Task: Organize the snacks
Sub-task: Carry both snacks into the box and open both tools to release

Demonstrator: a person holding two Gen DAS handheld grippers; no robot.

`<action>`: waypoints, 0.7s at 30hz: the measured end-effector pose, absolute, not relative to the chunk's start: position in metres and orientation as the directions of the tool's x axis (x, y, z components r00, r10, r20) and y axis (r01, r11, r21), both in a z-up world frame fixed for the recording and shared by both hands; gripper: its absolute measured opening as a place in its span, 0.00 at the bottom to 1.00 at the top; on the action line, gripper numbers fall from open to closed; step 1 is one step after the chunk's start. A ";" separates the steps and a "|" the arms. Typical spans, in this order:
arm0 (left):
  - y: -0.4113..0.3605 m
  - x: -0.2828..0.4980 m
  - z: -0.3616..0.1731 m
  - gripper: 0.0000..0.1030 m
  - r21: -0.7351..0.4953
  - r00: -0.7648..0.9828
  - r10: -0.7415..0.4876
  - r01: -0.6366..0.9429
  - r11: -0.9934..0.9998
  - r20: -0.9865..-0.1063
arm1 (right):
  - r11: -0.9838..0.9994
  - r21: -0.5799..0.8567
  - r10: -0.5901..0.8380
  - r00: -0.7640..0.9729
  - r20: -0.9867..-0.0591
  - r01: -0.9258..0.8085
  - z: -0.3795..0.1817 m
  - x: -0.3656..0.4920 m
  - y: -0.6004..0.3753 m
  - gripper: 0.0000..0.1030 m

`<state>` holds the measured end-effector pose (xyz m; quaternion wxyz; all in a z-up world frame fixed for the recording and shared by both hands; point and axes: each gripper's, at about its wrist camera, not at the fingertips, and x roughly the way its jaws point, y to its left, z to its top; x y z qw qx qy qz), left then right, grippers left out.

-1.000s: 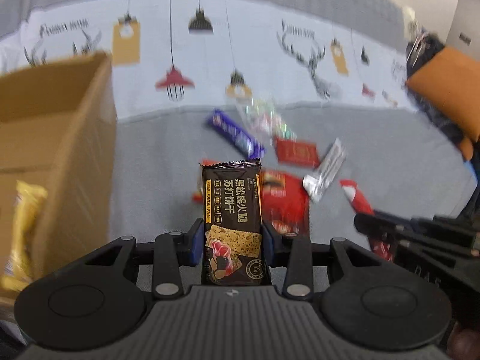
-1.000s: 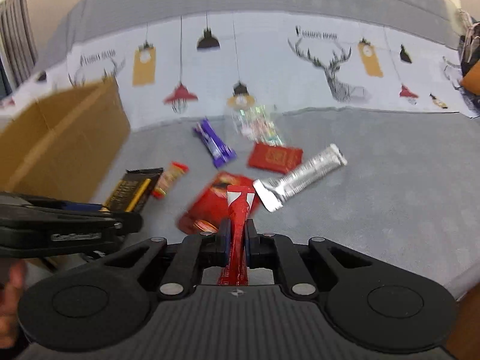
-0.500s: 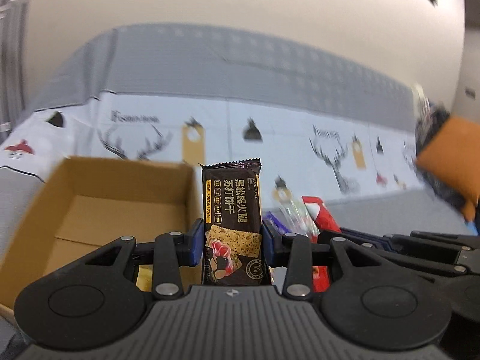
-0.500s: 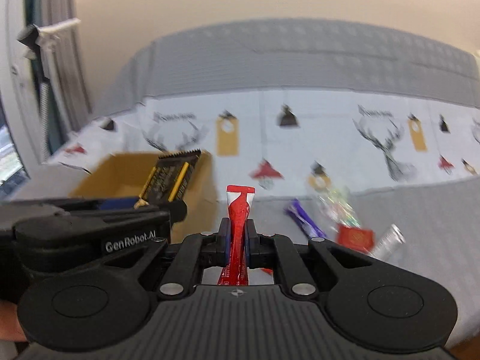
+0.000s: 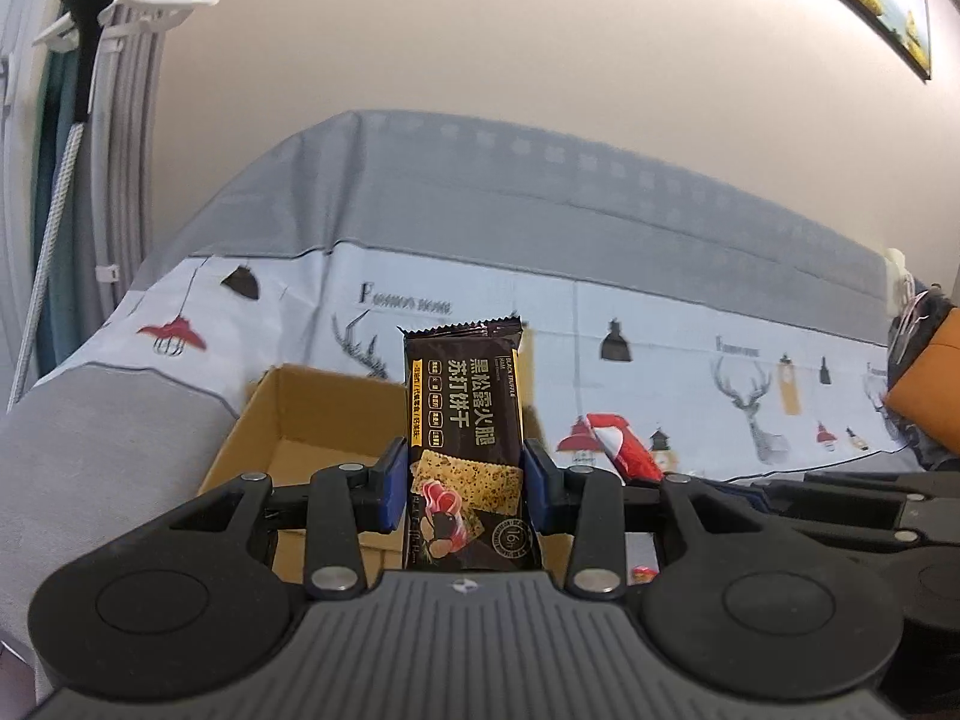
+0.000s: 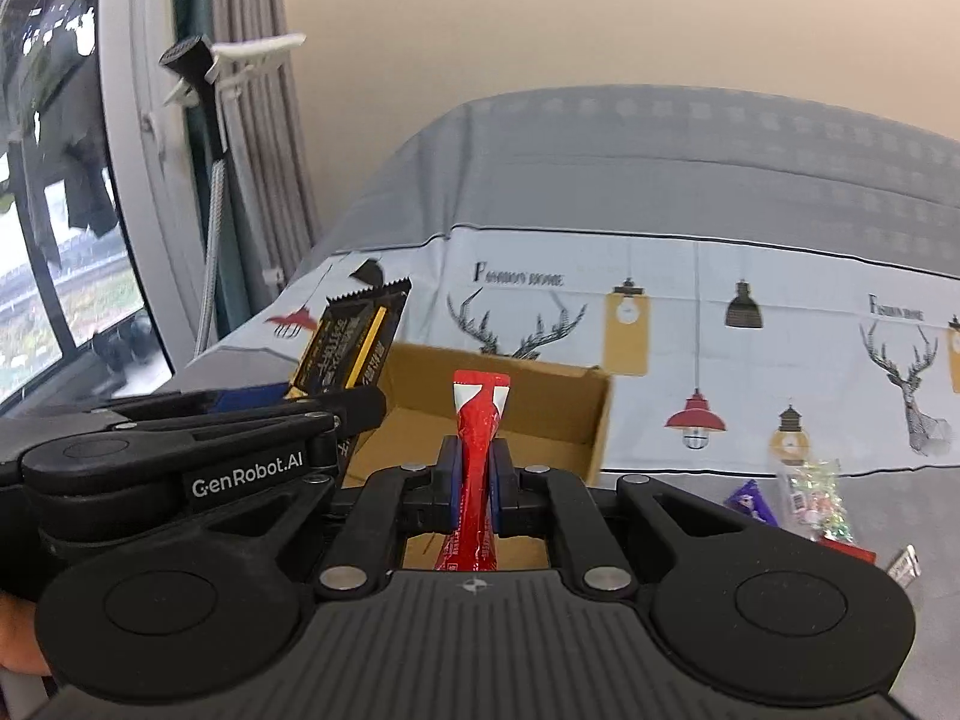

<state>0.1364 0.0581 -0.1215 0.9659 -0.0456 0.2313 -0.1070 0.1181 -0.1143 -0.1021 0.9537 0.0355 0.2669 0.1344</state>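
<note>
My left gripper [image 5: 465, 483] is shut on a dark brown cracker packet [image 5: 463, 420] held upright, right in front of the open cardboard box [image 5: 300, 408]. My right gripper [image 6: 475, 489] is shut on a slim red stick sachet [image 6: 477, 420], also upright, over the near side of the same box [image 6: 516, 402]. In the right wrist view the left gripper [image 6: 336, 402] with its brown packet [image 6: 354, 348] sits just to the left. In the left wrist view the red sachet [image 5: 627, 450] pokes up at the right, above the right gripper's black arm.
The box stands on a grey bed cover with a deer-and-lamp patterned sheet [image 6: 690, 312] behind it. A purple packet [image 6: 750, 501], a clear candy bag [image 6: 819, 498] and a silver wrapper [image 6: 903, 564] lie at right. An orange cushion [image 5: 930, 396] sits far right. A window and curtain [image 6: 60, 240] stand at left.
Both grippers rose and swung left from the scattered snacks toward the box, each keeping its packet. The box now lies straight ahead, and the loose snacks have slid off to the right.
</note>
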 end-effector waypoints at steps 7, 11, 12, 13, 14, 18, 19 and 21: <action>0.081 0.170 -0.154 0.42 -0.160 0.840 -0.208 0.147 0.976 -0.501 | 0.954 0.164 0.299 0.784 -0.544 -0.250 -0.131 0.149 -0.092 0.09; 0.089 0.188 -0.172 0.42 -0.156 0.818 -0.198 0.134 0.979 -0.540 | 0.955 0.157 0.295 0.756 -0.585 -0.251 -0.150 0.166 -0.081 0.09; 0.090 0.193 -0.177 0.42 -0.155 0.810 -0.196 0.132 0.979 -0.553 | 0.955 0.154 0.294 0.748 -0.595 -0.253 -0.155 0.170 -0.079 0.09; 0.092 0.197 -0.182 0.42 -0.157 0.801 -0.197 0.129 0.979 -0.565 | 0.955 0.154 0.294 0.739 -0.607 -0.254 -0.160 0.174 -0.077 0.09; 0.093 0.201 -0.187 0.42 -0.160 0.789 -0.198 0.127 0.979 -0.582 | 0.955 0.153 0.293 0.733 -0.614 -0.254 -0.164 0.177 -0.075 0.09; 0.104 0.218 -0.207 0.42 -0.207 0.725 -0.223 0.113 0.972 -0.651 | 0.955 0.149 0.290 0.704 -0.649 -0.256 -0.182 0.189 -0.067 0.09; 0.105 0.222 -0.212 0.42 -0.206 0.712 -0.221 0.108 0.972 -0.666 | 0.955 0.146 0.290 0.695 -0.658 -0.260 -0.186 0.192 -0.065 0.09; 0.108 0.228 -0.222 0.42 -0.194 0.690 -0.202 0.090 0.977 -0.695 | 0.952 0.147 0.295 0.679 -0.673 -0.268 -0.195 0.197 -0.060 0.09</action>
